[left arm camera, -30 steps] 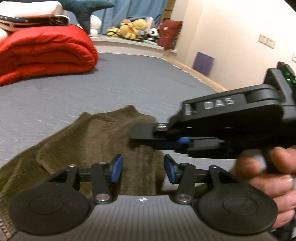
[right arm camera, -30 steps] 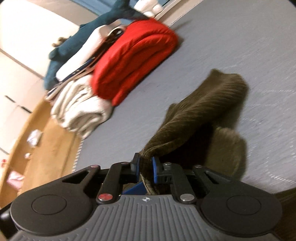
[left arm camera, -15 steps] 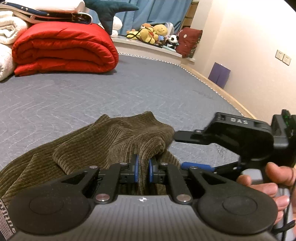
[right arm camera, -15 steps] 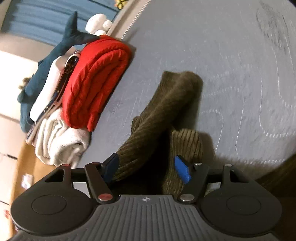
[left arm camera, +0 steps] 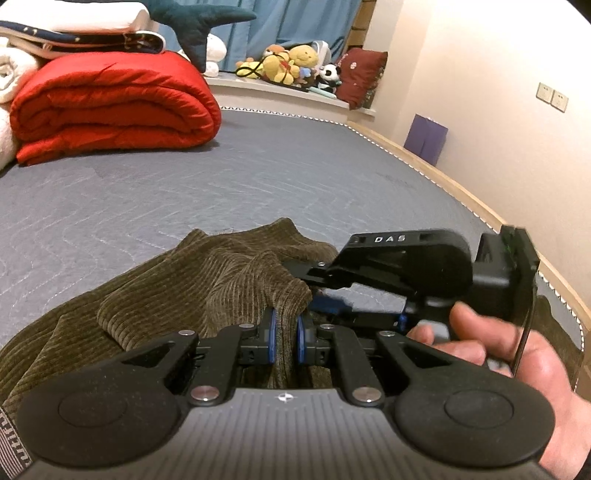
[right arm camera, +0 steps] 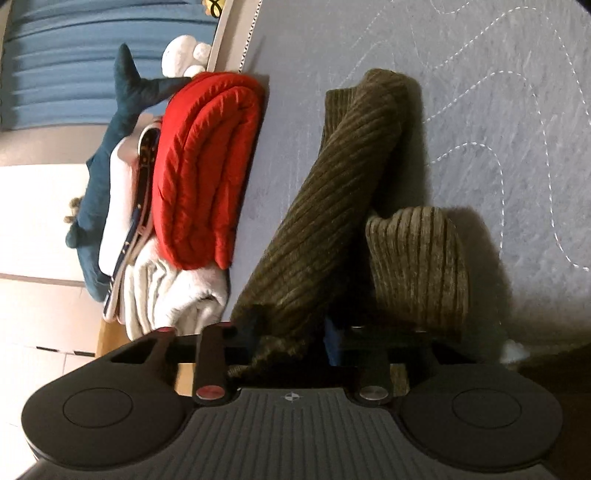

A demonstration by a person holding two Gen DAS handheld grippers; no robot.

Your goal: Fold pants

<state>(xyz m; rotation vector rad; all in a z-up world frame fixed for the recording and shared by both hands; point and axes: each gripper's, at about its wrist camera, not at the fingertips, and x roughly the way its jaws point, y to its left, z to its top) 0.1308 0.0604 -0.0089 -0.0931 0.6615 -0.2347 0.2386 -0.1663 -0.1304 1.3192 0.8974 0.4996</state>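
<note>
- Left wrist view: the grey quilted bed [left arm camera: 258,177] filled most of the frame, with a pale wall on the right and blue curtains at the far end.
- A folded red duvet [left arm camera: 110,107] lay at the far left of the bed, with white bedding and a dark blue plush shark [left arm camera: 199,22] stacked on it.
- The olive corduroy pants [left arm camera: 207,280] lay bunched on the near part of the bed, one ridge of cloth raised toward the camera.
- The right gripper [left arm camera: 321,295] stood just beside that ridge, on its right, held by the right hand [left arm camera: 517,350]; its fingers reached in at the cloth.
- The left gripper [left arm camera: 284,332] had its fingers drawn narrow, and a fold of the pants was pinched between the blue pads [left arm camera: 271,332].
- Soft toys [left arm camera: 291,62] and a dark red cushion [left arm camera: 358,77] sat on the far ledge; a purple panel [left arm camera: 424,138] leaned at the wall.
- Right wrist view: the pants [right arm camera: 332,206] ran from the gripper out across the bed [right arm camera: 498,110], a second lobe of cloth beside them on the right.
- The right gripper [right arm camera: 291,336] held its fingers moderately apart with cloth lying between them; whether they gripped it could not be told.
- The red duvet [right arm camera: 207,166] and shark [right arm camera: 110,147] appeared at left.
</note>
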